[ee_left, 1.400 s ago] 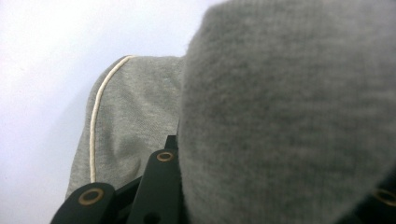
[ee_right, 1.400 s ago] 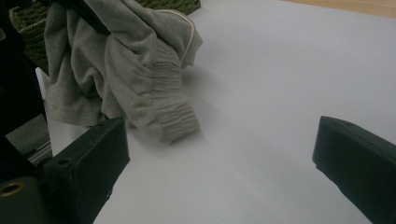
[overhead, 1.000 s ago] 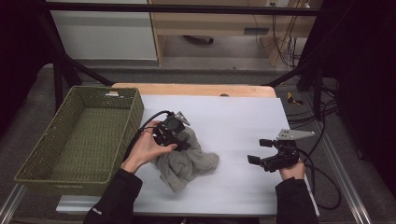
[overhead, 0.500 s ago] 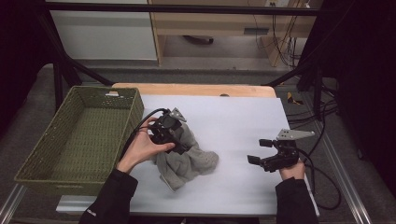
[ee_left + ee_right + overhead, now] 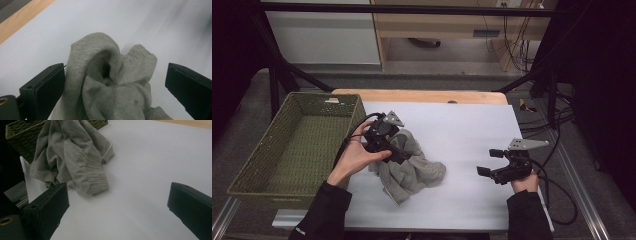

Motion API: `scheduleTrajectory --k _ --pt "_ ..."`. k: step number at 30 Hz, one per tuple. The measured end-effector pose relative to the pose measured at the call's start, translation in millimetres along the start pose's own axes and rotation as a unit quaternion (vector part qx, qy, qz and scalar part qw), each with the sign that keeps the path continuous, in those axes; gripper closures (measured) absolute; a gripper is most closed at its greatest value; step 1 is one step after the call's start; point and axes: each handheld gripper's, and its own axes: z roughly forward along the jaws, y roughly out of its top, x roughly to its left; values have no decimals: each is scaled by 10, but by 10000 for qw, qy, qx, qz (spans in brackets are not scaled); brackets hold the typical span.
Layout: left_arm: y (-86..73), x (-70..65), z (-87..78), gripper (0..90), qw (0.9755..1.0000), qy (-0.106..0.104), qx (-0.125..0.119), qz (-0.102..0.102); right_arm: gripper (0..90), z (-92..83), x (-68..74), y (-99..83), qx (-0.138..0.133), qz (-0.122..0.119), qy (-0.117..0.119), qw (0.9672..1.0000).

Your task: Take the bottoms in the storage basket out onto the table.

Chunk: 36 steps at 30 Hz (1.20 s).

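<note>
A crumpled grey knit garment (image 5: 409,167) lies in a heap on the white table top (image 5: 462,125), left of centre. My left gripper (image 5: 399,152) hovers over its upper left part, angled down into it. In the left gripper view its jaws (image 5: 115,67) have just been opening and stand wide. A raised fold of the garment (image 5: 110,82) sits between them, brushing one jaw and well apart from the other. My right gripper (image 5: 487,162) rests open at the table's right side, pointing left toward the garment (image 5: 72,157), with nothing between its jaws (image 5: 118,187).
A green woven basket (image 5: 242,180) stands along the table's left edge, close beside the garment; its corner (image 5: 20,130) shows behind the cloth in the right gripper view. A wooden strip (image 5: 422,96) runs along the table's far edge. Black cables trail off the right side.
The left gripper's jaws have opened off the garment, and the hand has lifted a little and drifted left. The garment stays heaped on the table. The right gripper has not moved.
</note>
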Motion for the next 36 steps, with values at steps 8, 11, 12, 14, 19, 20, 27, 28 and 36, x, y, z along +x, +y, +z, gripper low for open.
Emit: scheduleTrajectory --k 8,11,12,14,19,20,27,28,36 --pt "-30 -24 -157 30 10000 -19 -83 28 41 1 1 0 2 0 -1 10000" --pt "-46 -30 -212 30 9999 -6 -117 30 42 -2 1 0 -7 10 -3 10000" --pt "-52 -29 -232 30 9999 -9 -128 32 42 -2 1 0 -5 11 -5 10000" --pt "-66 -27 -267 30 9999 2 -156 28 41 -1 1 0 -6 4 -1 10000" --pt "-121 -9 -346 29 9998 35 -180 28 42 -7 0 0 -11 0 2 10000" --pt "-134 -5 -360 29 9998 43 -197 16 42 -6 0 0 -20 3 -5 10000" --pt "-243 39 -459 29 9997 108 -234 -33 42 -7 1 1 -8 6 0 10000" --pt "-261 44 -468 29 9996 127 -241 -38 42 -6 2 1 -10 5 2 10000" --pt "-417 109 -528 29 9993 234 -229 -155 41 -4 2 1 -9 9 2 10000"
